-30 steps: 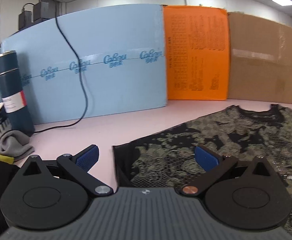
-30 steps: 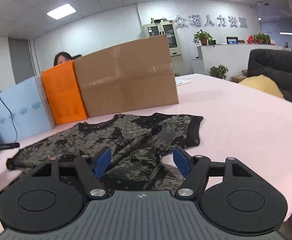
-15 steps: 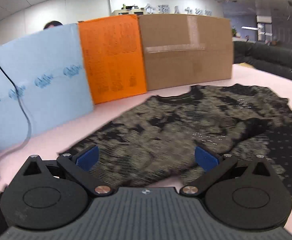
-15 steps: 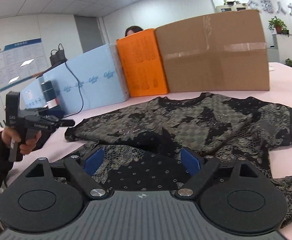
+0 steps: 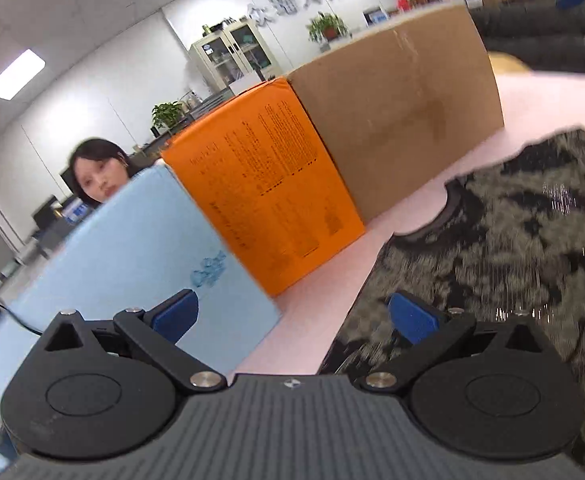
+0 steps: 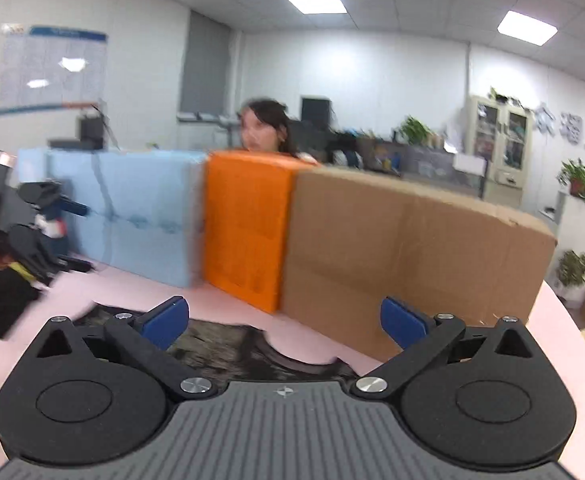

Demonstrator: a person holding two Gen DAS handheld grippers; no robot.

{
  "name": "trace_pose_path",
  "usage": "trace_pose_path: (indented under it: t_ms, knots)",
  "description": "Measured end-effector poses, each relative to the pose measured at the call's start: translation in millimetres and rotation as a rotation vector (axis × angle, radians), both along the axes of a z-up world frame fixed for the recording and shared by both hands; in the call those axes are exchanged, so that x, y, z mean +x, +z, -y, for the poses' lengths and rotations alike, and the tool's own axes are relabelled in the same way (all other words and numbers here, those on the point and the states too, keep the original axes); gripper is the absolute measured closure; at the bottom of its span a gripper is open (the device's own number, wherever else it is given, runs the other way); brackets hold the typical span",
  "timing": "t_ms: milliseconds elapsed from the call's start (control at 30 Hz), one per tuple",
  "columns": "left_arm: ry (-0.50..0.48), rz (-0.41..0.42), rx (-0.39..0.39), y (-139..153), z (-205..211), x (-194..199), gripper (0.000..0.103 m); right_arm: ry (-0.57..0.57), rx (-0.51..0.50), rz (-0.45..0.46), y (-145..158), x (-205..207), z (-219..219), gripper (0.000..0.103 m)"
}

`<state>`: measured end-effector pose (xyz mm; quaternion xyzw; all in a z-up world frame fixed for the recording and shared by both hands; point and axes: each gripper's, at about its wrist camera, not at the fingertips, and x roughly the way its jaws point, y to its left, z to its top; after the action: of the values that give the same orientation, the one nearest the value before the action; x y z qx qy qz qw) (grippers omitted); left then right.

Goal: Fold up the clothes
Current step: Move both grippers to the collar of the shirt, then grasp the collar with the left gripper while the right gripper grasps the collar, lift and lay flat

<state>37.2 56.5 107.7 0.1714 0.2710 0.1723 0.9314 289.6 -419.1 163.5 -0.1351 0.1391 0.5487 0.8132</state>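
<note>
A dark patterned shirt [image 5: 512, 240] lies flat on the pink table [image 5: 324, 280], its round neckline toward the boxes. My left gripper [image 5: 292, 316] is open and rolled, hanging above the shirt's left edge with nothing between its blue pads. My right gripper [image 6: 284, 320] is over the shirt's collar [image 6: 232, 348]; its jaws are opening and stand wide, with nothing between them. The left gripper [image 6: 32, 220] also shows at the far left of the right wrist view, blurred, in a hand.
A blue foam board [image 5: 132, 248], an orange box [image 5: 260, 184] and a cardboard box [image 5: 404, 112] stand in a row along the table's far side. A person [image 6: 260, 128] sits behind them. A dark sofa [image 5: 540, 48] lies beyond the table.
Both grippers have risen and rolled, so the views now look higher, at the boxes. The right gripper's jaws have spread wider. The shirt has dropped low in the right wrist view.
</note>
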Motion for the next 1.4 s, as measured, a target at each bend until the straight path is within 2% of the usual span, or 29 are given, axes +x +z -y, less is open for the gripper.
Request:
trace_pose_path:
  t_ms: [100, 167, 267, 333, 400, 500, 767, 800, 833, 867, 900, 933, 1067, 1233, 1400]
  knots:
    - [0.035, 0.01, -0.107, -33.6, -33.2, 29.8, 0.002, -0.022, -0.129, -0.055, -39.3, 62.3, -40.0, 0.003]
    - [0.039, -0.007, -0.164, -52.6, -52.9, 48.9, 0.009, -0.002, -0.201, -0.023, -65.3, 90.3, -61.1, 0.003]
    - [0.003, 0.0, -0.187, -74.8, -70.0, 69.7, 0.013, 0.081, -0.33, 0.109, -108.9, 121.2, -87.8, 0.016]
    - [-0.038, -0.008, -0.2, -87.8, -75.9, 81.6, 0.015, 0.122, -0.443, 0.151, -138.3, 136.4, -105.1, 0.029]
    - [-0.079, -0.029, -0.213, -99.8, -78.5, 94.4, 0.016, 0.135, -0.494, 0.143, -160.2, 150.4, -117.6, 0.038]
    - [-0.104, -0.061, -0.232, -114.5, -79.8, 111.1, 0.016, 0.12, -0.464, 0.093, -178.5, 173.1, -129.3, 0.039]
    - [-0.191, -0.141, -0.314, -137.3, -76.5, 146.1, 0.017, 0.104, -0.413, -0.041, -200.9, 205.6, -137.5, 0.039]
    - [-0.206, -0.143, -0.33, -138.0, -75.7, 148.1, 0.027, 0.106, -0.402, -0.076, -202.0, 207.9, -136.9, 0.044]
    - [-0.226, -0.144, -0.356, -137.7, -75.3, 148.7, 0.04, 0.107, -0.391, -0.112, -203.2, 210.3, -136.3, 0.06]
    - [-0.24, -0.141, -0.377, -136.6, -74.6, 149.0, 0.071, 0.117, -0.377, -0.159, -203.6, 212.5, -135.7, 0.071]
    - [-0.248, -0.136, -0.389, -135.4, -73.2, 149.5, 0.094, 0.112, -0.376, -0.156, -203.0, 210.6, -135.7, 0.094]
    - [-0.246, -0.137, -0.38, -134.8, -70.7, 150.6, 0.103, 0.106, -0.377, -0.15, -202.4, 208.5, -135.6, 0.101]
    - [-0.224, -0.134, -0.313, -134.1, -62.0, 148.9, 0.103, 0.096, -0.37, -0.096, -197.8, 193.2, -136.8, 0.101]
    - [-0.139, -0.095, -0.275, -126.3, -67.0, 135.2, 0.103, 0.104, -0.325, -0.055, -187.0, 179.8, -148.5, 0.101]
    - [-0.053, -0.062, -0.227, -110.4, -79.9, 120.3, 0.103, 0.149, -0.299, -0.029, -177.7, 168.9, -180.8, 0.101]
